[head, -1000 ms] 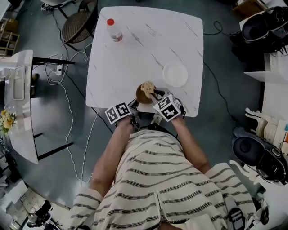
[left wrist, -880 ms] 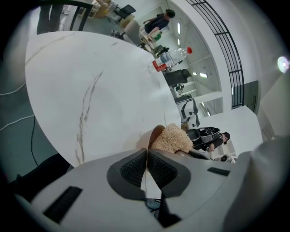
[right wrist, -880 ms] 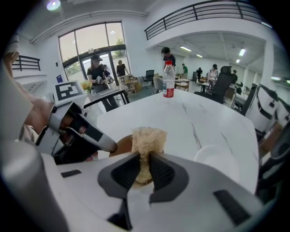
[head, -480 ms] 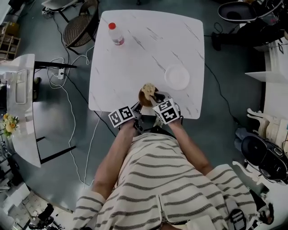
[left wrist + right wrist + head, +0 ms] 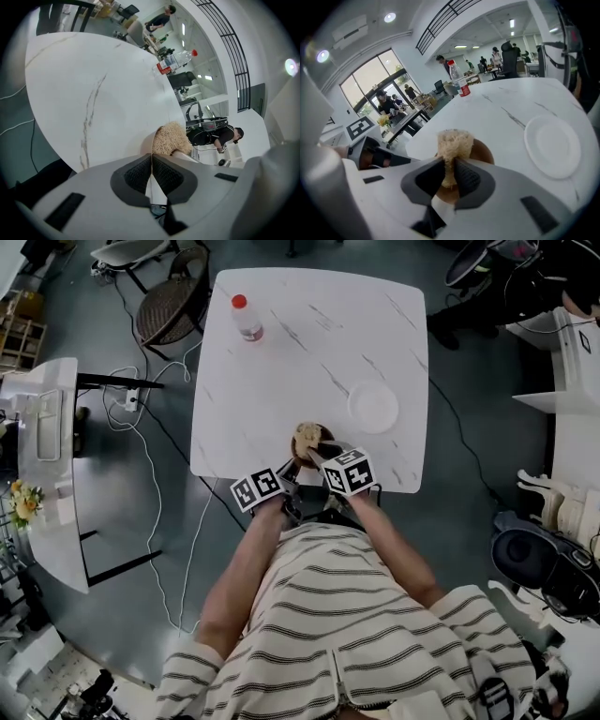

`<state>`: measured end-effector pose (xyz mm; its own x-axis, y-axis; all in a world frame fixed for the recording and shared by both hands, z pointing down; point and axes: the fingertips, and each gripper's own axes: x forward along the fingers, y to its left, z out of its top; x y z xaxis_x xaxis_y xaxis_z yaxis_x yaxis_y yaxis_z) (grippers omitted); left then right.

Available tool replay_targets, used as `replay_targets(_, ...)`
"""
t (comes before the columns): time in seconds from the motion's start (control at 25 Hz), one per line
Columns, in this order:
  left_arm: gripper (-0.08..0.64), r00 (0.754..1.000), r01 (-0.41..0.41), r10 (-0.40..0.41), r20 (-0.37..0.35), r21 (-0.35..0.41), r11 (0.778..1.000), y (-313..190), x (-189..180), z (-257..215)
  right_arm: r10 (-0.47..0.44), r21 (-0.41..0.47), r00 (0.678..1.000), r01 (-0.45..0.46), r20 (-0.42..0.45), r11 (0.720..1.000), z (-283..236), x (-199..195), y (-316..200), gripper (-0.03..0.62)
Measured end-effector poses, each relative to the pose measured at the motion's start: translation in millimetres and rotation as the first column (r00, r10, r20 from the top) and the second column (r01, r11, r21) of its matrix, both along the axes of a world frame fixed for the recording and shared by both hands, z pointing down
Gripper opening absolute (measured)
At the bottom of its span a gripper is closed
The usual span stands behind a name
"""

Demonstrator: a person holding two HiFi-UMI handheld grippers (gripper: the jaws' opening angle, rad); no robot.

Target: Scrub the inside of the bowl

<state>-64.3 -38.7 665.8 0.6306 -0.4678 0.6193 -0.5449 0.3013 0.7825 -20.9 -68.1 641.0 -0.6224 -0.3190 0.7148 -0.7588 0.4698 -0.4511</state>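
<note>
**A:** Where are the tongs?

**B:** Low in the middle of the head view, at the near edge of the white table (image 5: 281,381). The left gripper (image 5: 151,161) has its jaws pinched tight on the near rim of the brown bowl (image 5: 483,150). The right gripper (image 5: 450,165) is clamped on a tan fibrous scrubber (image 5: 453,139), which sits inside that bowl.

**A:** And farther off?

**B:** A white plate (image 5: 372,407) lies up and right of the bowl, apart from it. A red-capped bottle (image 5: 247,319) stands near the table's upper left corner. A chair (image 5: 167,298) sits beyond that.
</note>
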Motion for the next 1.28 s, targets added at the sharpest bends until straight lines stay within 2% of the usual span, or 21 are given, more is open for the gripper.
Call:
replay_targets(0.44,0.012,1.000,0.001,-0.001,-0.007,-0.002,1.000,3,-2,0,0.045,-0.138,0.993,-0.030,0.109,0.990,1,5,12,0.066)
replay_targets(0.64,0.011,1.000,0.001,-0.001,-0.003,0.002,1.000,2,-3,1,-0.011,-0.137,0.998,0.020,0.070,0.990,3,7,16,0.066)
replay_targets(0.84,0.011,1.000,0.014,-0.014,0.006,-0.002,1.000,4,-6,3,-0.153,-0.094,0.988,0.149,-0.035,0.984,-1,7,27,0.065)
replay_targets(1.0,0.011,1.000,0.009,-0.009,0.013,-0.002,1.000,4,-4,3,-0.281,-0.061,0.949,0.275,-0.142,0.960,-4,9,32,0.064)
replay_targets(1.16,0.011,1.000,0.012,-0.012,0.017,-0.002,1.000,4,-4,2,-0.402,-0.030,0.877,0.409,-0.264,0.912,-7,11,35,0.064)
replay_targets(1.28,0.011,1.000,0.010,-0.010,0.021,-0.001,1.000,4,-3,2,-0.442,-0.019,0.830,0.463,-0.340,0.886,-8,15,34,0.064)
